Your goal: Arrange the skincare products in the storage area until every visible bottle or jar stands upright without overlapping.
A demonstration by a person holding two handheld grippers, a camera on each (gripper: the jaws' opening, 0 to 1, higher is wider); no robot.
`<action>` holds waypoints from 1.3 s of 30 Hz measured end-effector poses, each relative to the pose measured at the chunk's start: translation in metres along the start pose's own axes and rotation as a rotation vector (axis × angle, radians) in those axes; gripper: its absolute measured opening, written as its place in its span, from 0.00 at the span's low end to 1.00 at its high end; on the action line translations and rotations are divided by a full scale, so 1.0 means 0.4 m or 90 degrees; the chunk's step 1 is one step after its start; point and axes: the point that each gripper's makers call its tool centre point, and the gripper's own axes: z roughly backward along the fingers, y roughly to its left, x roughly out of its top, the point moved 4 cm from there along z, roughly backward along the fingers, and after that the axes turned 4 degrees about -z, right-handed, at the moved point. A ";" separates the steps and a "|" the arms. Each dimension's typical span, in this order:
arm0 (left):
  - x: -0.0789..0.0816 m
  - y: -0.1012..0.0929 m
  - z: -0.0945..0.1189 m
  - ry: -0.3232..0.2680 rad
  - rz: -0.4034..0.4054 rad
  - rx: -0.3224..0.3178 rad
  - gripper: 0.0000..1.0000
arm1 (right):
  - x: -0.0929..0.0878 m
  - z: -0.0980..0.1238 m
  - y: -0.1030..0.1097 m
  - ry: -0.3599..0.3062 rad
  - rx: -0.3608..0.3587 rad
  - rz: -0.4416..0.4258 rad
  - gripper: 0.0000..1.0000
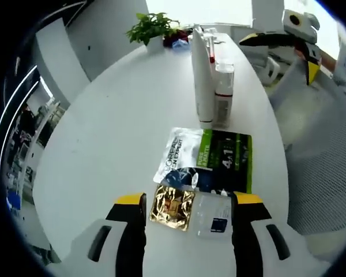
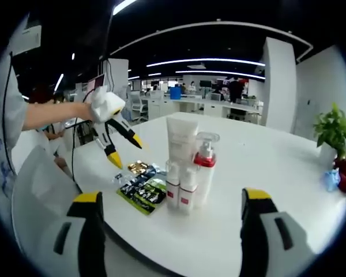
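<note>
My left tongs [image 1: 188,210] hang wide open and empty over the gold sachet [image 1: 172,208] and clear packet [image 1: 213,214], flat by the surface's [image 1: 104,138] near edge; I should lift them without dragging the green L'Oréal sachet [image 1: 210,158]. My right tongs [image 2: 172,208], also open and empty, face the upright tube [image 2: 181,138] and pump bottle [image 2: 205,164], with a potted plant [image 2: 333,133] at the far edge.
</note>
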 end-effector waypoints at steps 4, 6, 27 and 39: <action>0.003 -0.015 0.013 -0.017 0.019 0.017 0.61 | -0.001 0.000 0.002 0.001 0.003 0.001 1.00; 0.003 -0.019 0.020 -0.022 0.032 0.036 0.63 | -0.001 -0.001 0.004 0.003 0.006 0.002 1.00; 0.021 -0.119 0.088 -0.105 0.123 0.128 0.74 | -0.008 -0.004 0.018 0.016 0.035 0.007 1.00; 0.029 -0.137 0.123 -0.148 0.161 0.159 0.79 | -0.005 -0.003 0.018 0.014 0.033 0.018 1.00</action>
